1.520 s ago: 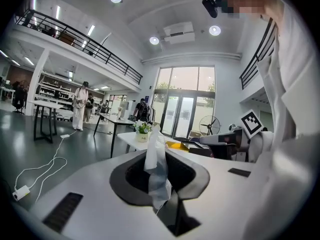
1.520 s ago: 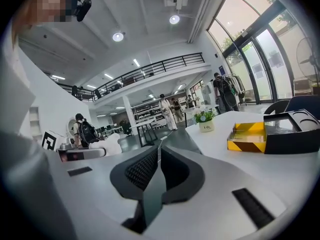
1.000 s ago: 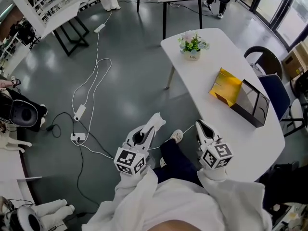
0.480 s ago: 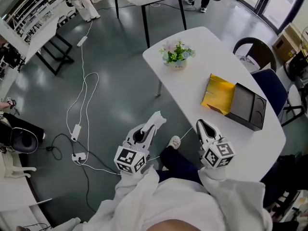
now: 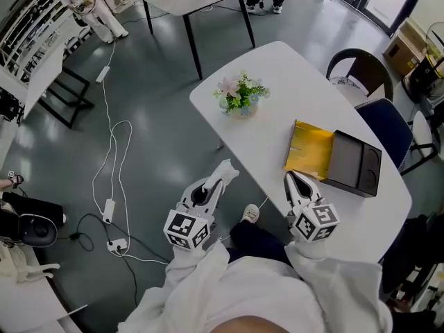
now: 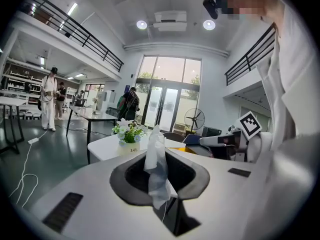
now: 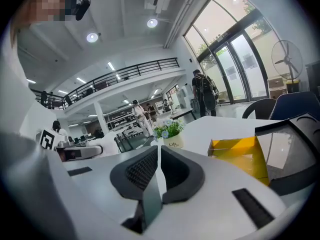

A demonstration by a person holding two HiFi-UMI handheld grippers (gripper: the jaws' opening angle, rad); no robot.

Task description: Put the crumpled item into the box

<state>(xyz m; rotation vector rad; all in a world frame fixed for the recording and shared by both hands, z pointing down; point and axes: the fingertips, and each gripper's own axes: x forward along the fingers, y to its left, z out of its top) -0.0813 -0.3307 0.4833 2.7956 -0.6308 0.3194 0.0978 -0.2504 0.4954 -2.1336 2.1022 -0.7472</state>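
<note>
Grey floor (image 5: 159, 144) flanks a white tabletop (image 5: 291, 75). At left, the left tongs (image 5: 220, 177) stay out beside the tabletop's edge, clamped on a crumpled tissue (image 5: 226, 169). Past the flower pot (image 5: 240, 97), the right tongs (image 5: 293, 180) are pressed together, empty, near the black box (image 5: 357, 164) and its yellow lid (image 5: 310, 150).

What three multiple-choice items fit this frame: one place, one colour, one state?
1. The flower pot stands: A on the floor; B on the white table; C on a chair.
2. The box has an open flap coloured: A yellow; B red; C green.
3. The left gripper is: A open, empty; B shut, empty; C shut on the crumpled tissue.
Key: B, the pot sits on the tabletop; A, the flap shows yellow; C, the tissue is pinched between its jaws.
</note>
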